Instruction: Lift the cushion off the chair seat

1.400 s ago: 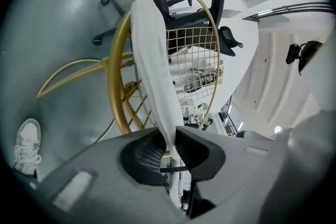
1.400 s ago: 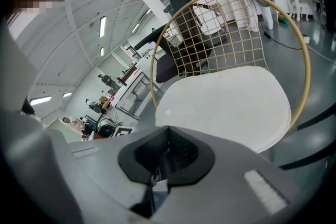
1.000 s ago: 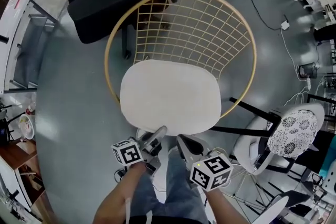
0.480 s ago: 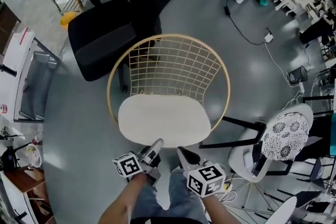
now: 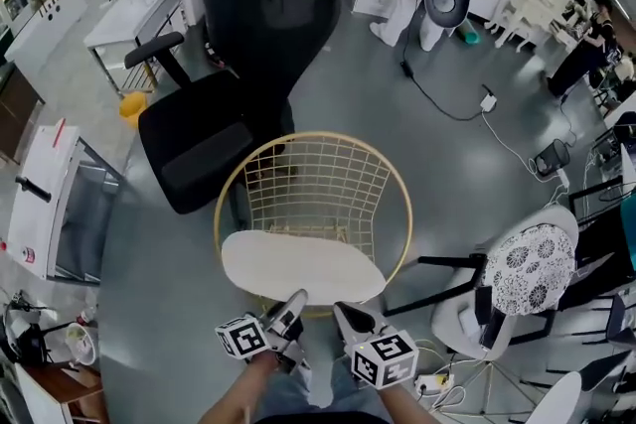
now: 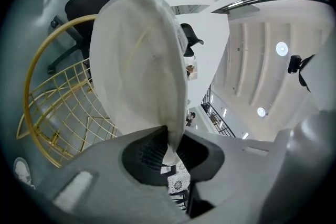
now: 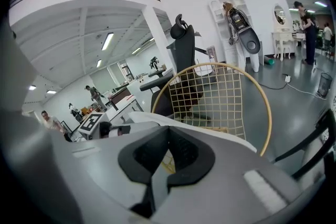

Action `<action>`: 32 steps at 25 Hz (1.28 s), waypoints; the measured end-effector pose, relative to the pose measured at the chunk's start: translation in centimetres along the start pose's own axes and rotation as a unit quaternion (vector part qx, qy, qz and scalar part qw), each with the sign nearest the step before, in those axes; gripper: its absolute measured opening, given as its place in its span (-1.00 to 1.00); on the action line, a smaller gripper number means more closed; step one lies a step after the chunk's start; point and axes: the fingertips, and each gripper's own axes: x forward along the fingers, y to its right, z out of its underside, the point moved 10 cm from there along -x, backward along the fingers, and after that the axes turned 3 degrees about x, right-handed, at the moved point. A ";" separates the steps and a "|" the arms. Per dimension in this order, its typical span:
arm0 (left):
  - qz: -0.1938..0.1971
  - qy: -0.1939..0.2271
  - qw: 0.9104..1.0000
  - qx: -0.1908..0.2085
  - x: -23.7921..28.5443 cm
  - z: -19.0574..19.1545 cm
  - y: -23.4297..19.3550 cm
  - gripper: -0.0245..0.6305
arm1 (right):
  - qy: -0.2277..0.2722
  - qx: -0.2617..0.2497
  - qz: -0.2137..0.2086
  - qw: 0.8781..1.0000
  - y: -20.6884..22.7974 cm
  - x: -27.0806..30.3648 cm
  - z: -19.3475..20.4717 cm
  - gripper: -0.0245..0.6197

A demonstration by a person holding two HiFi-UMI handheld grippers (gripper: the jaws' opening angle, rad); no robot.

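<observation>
A white oval cushion point(image 5: 298, 268) hangs level just above the seat of a gold wire chair point(image 5: 323, 184) in the head view. My left gripper point(image 5: 289, 306) is shut on the cushion's near edge, and my right gripper point(image 5: 348, 315) is shut on the same edge beside it. In the left gripper view the cushion point(image 6: 136, 60) fills the middle and is pinched between the dark pads point(image 6: 149, 152), with the gold chair point(image 6: 52, 102) behind. The right gripper view shows the cushion point(image 7: 218, 134) edge-on, a thin fold caught in my right gripper point(image 7: 160, 165), and the chair's wire back point(image 7: 220, 97) beyond.
A black office chair point(image 5: 219, 114) stands just behind the wire chair on the left. A white chair with a patterned cushion point(image 5: 532, 273) is close on the right, its black legs point(image 5: 437, 263) reaching toward the wire chair. Desks point(image 5: 60, 204) line the left; a cable point(image 5: 447, 104) crosses the floor.
Both grippers have risen with the cushion's near edge, and the cushion has come up off the seat. The head view now takes in more of the room beyond the chair.
</observation>
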 end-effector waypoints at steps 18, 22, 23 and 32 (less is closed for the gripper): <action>0.021 0.076 0.996 0.034 -2.4 -4.6 11.3 -0.80 | 0.110 -0.075 -0.013 0.991 -4.7 -3.8 -6.3 -0.93; 0.026 0.089 0.994 0.052 -2.6 -5.4 13.0 -0.80 | 0.129 -0.084 -0.016 0.988 -5.3 -4.3 -7.2 -0.93; 0.027 0.091 0.994 0.056 -2.7 -5.6 13.3 -0.80 | 0.132 -0.087 -0.014 0.987 -5.4 -4.4 -7.4 -0.93; 0.026 0.099 0.991 0.088 -2.4 -6.5 15.0 -0.80 | 0.158 -0.092 -0.001 0.983 -5.7 -4.9 -8.3 -0.93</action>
